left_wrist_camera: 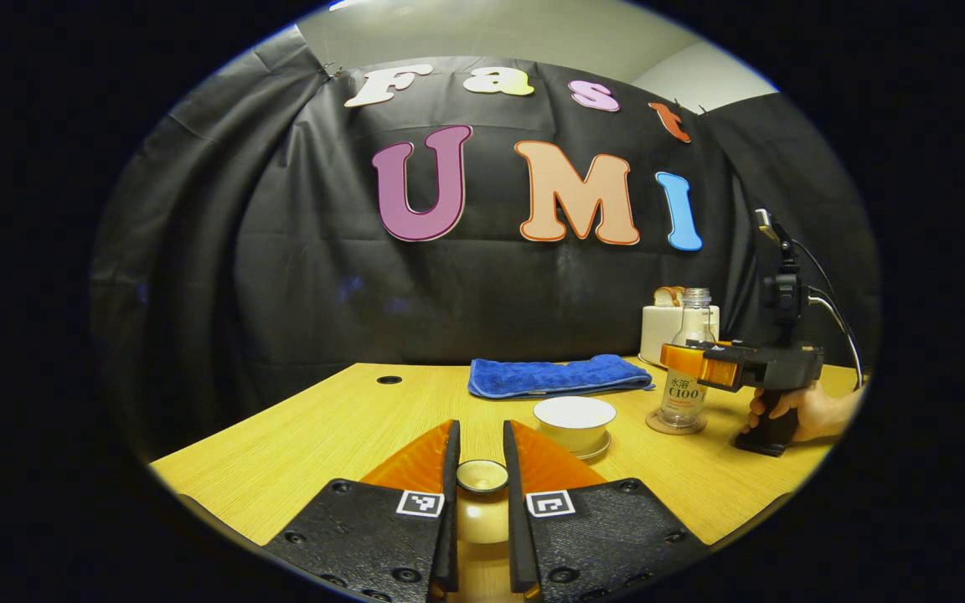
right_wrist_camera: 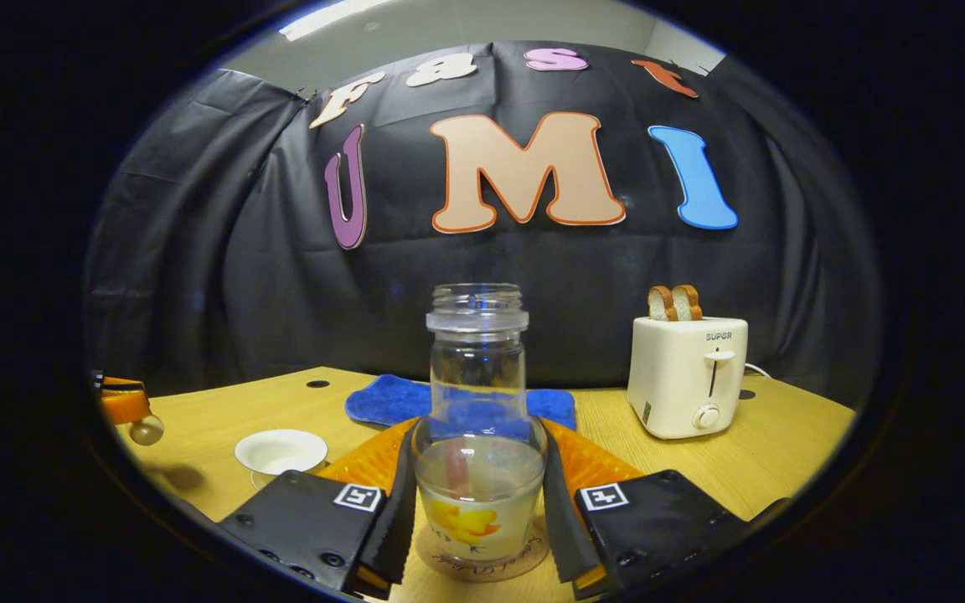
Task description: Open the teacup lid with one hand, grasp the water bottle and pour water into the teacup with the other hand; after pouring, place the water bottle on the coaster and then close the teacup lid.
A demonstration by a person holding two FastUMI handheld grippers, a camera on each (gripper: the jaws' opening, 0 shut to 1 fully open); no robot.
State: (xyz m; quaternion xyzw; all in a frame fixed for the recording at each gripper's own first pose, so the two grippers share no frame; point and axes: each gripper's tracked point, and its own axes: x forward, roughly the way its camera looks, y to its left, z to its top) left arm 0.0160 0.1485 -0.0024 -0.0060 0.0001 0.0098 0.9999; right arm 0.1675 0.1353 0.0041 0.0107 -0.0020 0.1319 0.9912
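Observation:
My left gripper (left_wrist_camera: 480,429) is shut on the teacup lid (left_wrist_camera: 482,477), holding it by its knob above the table. The white teacup (left_wrist_camera: 575,421) stands uncovered on its saucer, just right of those fingers. Farther right, the clear water bottle (left_wrist_camera: 687,394) stands upright on the round coaster (left_wrist_camera: 676,425). A hand (left_wrist_camera: 805,409) holds the right gripper (left_wrist_camera: 688,360) around the bottle. In the right gripper view, my right gripper (right_wrist_camera: 478,427) has both fingers against the water bottle (right_wrist_camera: 478,469), which holds some water and rests on the coaster (right_wrist_camera: 482,559). The teacup (right_wrist_camera: 281,452) and the left gripper (right_wrist_camera: 122,406) with the lid (right_wrist_camera: 147,430) are at far left.
A folded blue towel (left_wrist_camera: 558,375) lies across the back of the wooden table (left_wrist_camera: 323,435). A white toaster (right_wrist_camera: 688,377) with bread slices stands at the back right, its cord running behind it. A small round hole (left_wrist_camera: 389,379) is in the tabletop at the back left.

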